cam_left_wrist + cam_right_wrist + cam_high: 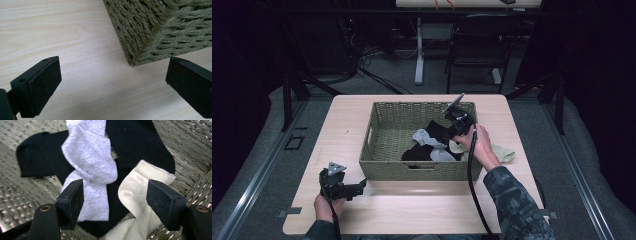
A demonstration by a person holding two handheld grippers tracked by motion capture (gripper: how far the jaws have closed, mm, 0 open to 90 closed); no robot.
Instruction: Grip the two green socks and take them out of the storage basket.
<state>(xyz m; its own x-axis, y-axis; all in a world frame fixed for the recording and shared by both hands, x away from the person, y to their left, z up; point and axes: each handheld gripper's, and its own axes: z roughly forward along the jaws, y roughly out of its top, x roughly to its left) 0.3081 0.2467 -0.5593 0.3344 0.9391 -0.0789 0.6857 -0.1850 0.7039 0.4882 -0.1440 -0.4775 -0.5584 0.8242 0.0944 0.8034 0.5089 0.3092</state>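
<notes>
The right tool [115, 202] hangs open inside the wicker basket [387, 145], jaws astride a cream sock [135, 195] draped over the right rim beside grey [90, 165] and black socks [140, 142]. Soft, light, limp: pinch its cuff. The left tool [110, 85] rests open on the counter [62, 37].

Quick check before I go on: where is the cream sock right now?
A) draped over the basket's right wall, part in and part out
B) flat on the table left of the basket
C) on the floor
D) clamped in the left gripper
A: the cream sock hangs over the right wall of the basket, with one end inside beside the grey sock and the other outside on the table.
</notes>
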